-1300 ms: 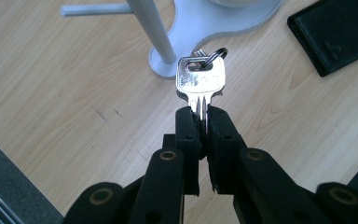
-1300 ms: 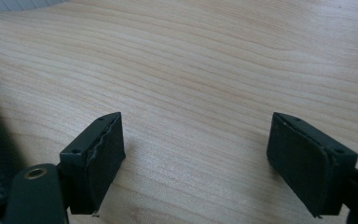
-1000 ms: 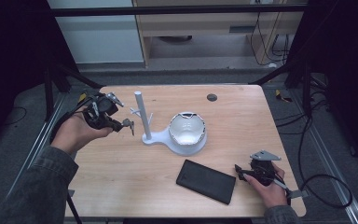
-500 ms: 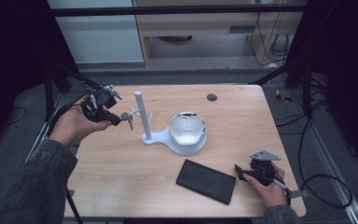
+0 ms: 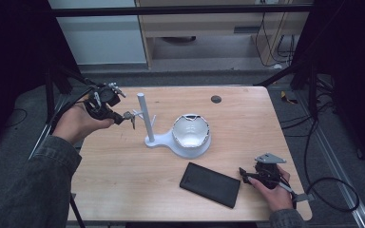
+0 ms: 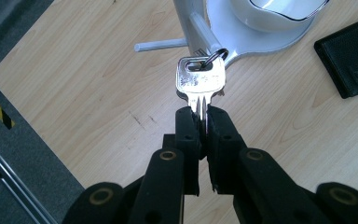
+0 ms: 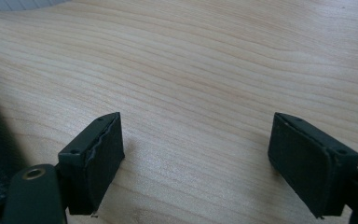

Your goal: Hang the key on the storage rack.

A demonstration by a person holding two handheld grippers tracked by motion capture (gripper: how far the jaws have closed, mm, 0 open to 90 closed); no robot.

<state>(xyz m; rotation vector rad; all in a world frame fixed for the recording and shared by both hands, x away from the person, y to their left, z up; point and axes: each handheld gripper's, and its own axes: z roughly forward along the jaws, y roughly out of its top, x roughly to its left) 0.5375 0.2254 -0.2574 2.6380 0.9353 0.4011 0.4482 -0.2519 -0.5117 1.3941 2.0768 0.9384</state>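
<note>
Nearest, at the table's [image 5: 123, 190] front right edge: right gripper [image 5: 244, 175] resting low in a hand, jaws spread wide with only bare wood between them, just beside a black wallet [image 5: 210, 184] lying flat. In the right gripper view, fingers [image 7: 93, 158] standing well apart over the wood grain.

Farther back, at centre: white stand [image 5: 158, 140] with an upright post, and a white bowl [image 5: 190, 133] sitting on its base.

Left of the post, held above the table: left gripper [image 5: 123, 117], jaws pressed together on the blade of a silver key [image 6: 200, 81]. Key head pointing toward the stand, a ring [image 6: 216, 54] threaded through its hole, perhaps close to a short peg on the post. Hard to judge contact there.

Far right, near the back edge: small dark disc [image 5: 216, 99].
</note>
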